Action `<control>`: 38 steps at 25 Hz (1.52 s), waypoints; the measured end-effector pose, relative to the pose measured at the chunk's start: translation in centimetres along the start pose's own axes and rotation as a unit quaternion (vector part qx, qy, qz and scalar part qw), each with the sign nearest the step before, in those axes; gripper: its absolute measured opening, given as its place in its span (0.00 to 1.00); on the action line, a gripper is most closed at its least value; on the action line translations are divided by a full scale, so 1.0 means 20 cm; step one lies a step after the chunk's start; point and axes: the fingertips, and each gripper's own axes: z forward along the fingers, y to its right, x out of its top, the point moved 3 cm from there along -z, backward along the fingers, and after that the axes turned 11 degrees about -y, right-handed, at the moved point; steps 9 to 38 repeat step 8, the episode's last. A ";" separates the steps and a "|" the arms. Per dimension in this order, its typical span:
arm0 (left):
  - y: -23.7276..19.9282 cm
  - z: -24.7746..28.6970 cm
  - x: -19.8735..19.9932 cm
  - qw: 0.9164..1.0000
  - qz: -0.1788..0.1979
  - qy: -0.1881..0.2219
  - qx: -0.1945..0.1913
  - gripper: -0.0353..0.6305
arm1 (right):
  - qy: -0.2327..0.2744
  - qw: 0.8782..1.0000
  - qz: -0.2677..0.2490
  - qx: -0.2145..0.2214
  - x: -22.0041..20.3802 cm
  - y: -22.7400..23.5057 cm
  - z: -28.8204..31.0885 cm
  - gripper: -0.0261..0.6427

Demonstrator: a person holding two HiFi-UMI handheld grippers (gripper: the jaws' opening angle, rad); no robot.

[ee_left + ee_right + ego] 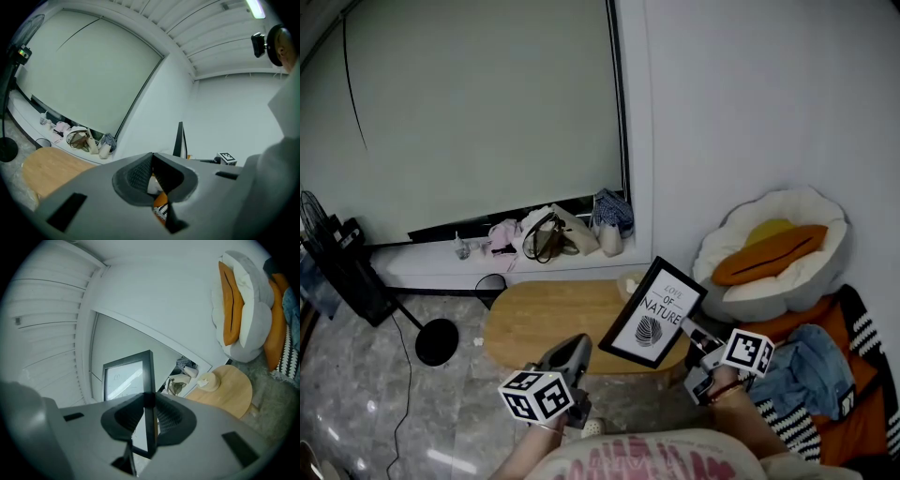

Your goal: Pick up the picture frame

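The picture frame is hanging tilted above the counter's right end, with the right tool clamping its edge. The left tool, jaws together and empty, is hovering at the counter's front. The lift is looking done; next is calling for a steady grip.

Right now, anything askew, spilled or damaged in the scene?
Only the picture frame: it is tilted in mid-air, pinched by one edge in the right gripper, so lifted rather than fallen. No spills or damage visible.
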 end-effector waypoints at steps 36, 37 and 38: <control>0.01 -0.01 -0.07 1.000 -0.005 -0.005 0.007 0.06 | -0.003 1.000 0.006 0.006 -0.03 0.03 -0.02 0.16; 0.01 -0.01 -0.07 1.000 -0.005 -0.005 0.007 0.06 | -0.003 1.000 0.006 0.006 -0.03 0.03 -0.02 0.16; 0.01 -0.01 -0.07 1.000 -0.005 -0.005 0.007 0.06 | -0.003 1.000 0.006 0.006 -0.03 0.03 -0.02 0.16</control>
